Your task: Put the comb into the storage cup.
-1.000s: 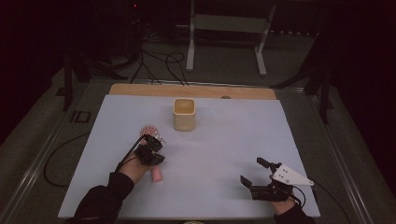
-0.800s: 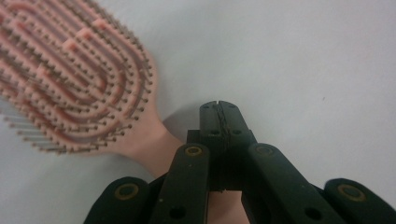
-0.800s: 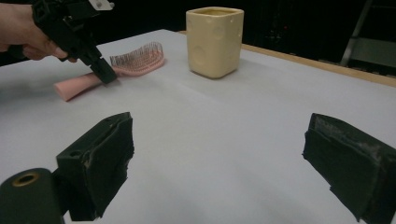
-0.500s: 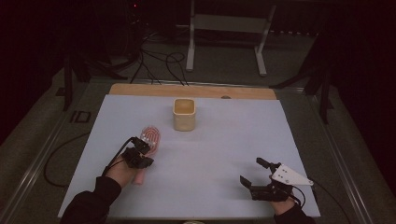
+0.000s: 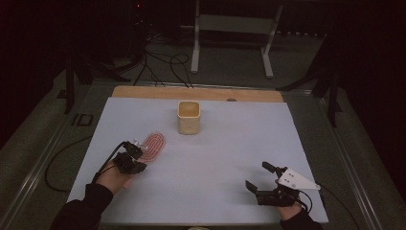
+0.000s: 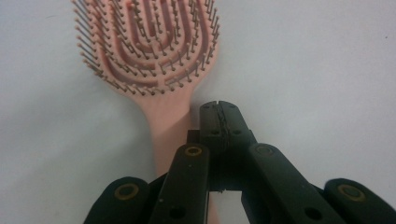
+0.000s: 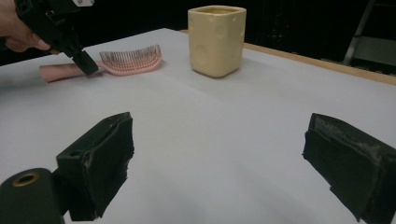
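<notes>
While left gripper (image 6: 219,108) jaws meet beside bristly pink plastic hairbrush (image 6: 154,51) | right gripper (image 7: 219,158) jaws apart | squarish cream cup (image 7: 217,39)

Pink brush (image 6: 154,60), oval head of looped ribs studded with dark bristles, short plain handle. Lying flat on the white table, bristles up, at the left half, head pointing toward the far side and slightly right, near a cream cup but apart from it. Handle end under the closed tips of the left gripper (image 6: 219,112).
</notes>
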### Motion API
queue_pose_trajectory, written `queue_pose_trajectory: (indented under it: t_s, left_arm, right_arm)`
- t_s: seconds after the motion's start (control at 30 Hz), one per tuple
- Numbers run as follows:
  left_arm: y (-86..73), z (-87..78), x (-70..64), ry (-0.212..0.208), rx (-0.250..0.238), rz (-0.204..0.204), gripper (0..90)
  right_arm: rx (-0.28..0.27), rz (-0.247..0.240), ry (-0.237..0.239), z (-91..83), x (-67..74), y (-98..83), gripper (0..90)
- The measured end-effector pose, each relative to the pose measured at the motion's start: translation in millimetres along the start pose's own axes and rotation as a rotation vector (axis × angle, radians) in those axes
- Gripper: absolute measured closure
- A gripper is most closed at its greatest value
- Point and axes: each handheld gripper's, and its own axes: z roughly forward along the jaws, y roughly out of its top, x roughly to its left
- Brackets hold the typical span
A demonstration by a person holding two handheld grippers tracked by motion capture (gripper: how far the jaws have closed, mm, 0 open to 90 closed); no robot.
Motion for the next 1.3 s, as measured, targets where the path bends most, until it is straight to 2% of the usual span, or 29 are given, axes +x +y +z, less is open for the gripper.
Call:
queue_pose_trajectory:
  t_s: [0.37,0.5,0.7,0.93,1.13,1.23,1.27,1.3]
  left_arm:
    - [-4.1,-3.8,9.8,0.017,-0.003,-0.016,90.0]
    - [-3.6,-8.0,9.2,0.019,0.000,-0.001,90.0]
    - [-4.2,-16.5,10.4,0.009,0.000,0.008,90.0]
    - [-4.8,-27.8,16.1,-0.007,-0.009,-0.011,89.6]
    - [-3.8,-33.8,19.2,-0.021,0.008,-0.016,78.1]
    - [-3.6,-36.0,20.1,-0.021,0.004,-0.014,77.8]
    - [-3.6,-36.4,20.1,-0.017,0.004,-0.015,73.8]
    - [-3.6,-36.7,20.5,-0.019,0.002,-0.016,73.8]
  right_arm:
    - [0.003,-0.002,0.001,0.5,-0.3,-0.3,8.2]
    - [0.003,-0.003,0.000,0.5,0.3,0.1,8.3]
    - [0.004,-0.003,0.001,0.7,0.5,0.1,8.3]
    - [0.005,0.000,0.004,1.6,0.1,-0.5,8.3]
    - [0.007,-0.002,0.005,1.8,0.3,-0.4,8.2]
    - [0.005,-0.008,0.005,1.9,0.7,-0.2,8.2]
    - [0.004,-0.007,0.005,2.1,0.5,-0.1,8.3]
    - [0.004,-0.002,0.007,2.3,0.2,-0.2,8.3]
